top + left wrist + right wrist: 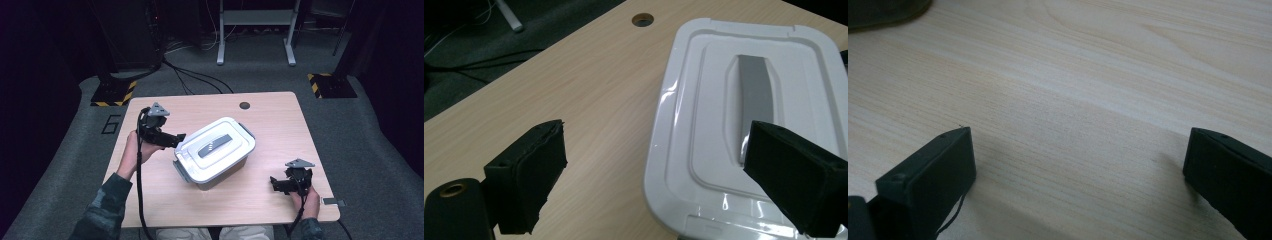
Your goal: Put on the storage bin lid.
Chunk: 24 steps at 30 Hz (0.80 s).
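Note:
A white plastic box [215,150] with its lid [744,100] on stands in the middle of the wooden table [280,115]. A grey handle [756,95] lies flat in the lid's top. My left gripper [177,140] hovers at the box's left end, just above the lid's corner. In the left gripper view the left gripper [654,135] is open, one jaw over the bare table and the other over the lid, with nothing between them. My right gripper [274,184] is held low near the table's front right. It [1078,135] is open over bare wood.
A round cable hole [244,105] sits near the table's far edge. A small grey plate [333,202] lies at the front right corner. Beyond the table are floor cables [195,77], a metal stand [255,30] and yellow-black striped bases [115,92].

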Tool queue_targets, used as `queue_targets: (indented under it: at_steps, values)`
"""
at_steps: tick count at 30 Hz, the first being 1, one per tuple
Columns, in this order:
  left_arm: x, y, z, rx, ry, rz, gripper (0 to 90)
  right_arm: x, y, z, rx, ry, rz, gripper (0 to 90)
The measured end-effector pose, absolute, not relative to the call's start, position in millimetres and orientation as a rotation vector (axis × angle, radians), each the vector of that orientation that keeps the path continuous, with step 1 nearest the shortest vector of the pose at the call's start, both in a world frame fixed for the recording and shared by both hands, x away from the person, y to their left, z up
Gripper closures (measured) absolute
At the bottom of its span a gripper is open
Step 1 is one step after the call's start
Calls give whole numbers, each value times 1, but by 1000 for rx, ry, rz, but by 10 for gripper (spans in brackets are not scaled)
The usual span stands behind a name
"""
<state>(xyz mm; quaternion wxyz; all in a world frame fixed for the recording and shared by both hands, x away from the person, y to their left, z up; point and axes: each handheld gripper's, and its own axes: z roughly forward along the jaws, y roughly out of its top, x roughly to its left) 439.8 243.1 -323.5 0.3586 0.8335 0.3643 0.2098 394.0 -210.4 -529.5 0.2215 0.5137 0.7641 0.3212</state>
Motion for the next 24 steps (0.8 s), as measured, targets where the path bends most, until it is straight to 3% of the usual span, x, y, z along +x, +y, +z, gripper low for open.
queue_targets:
  at_steps: [13,24]
  values:
    - [437,293,-350,2124,1102,545,94,394,-210,-530,1430,2104,891,0]
    - [430,337,-395,2094,1264,481,94,394,-210,-529,1430,2105,893,0]
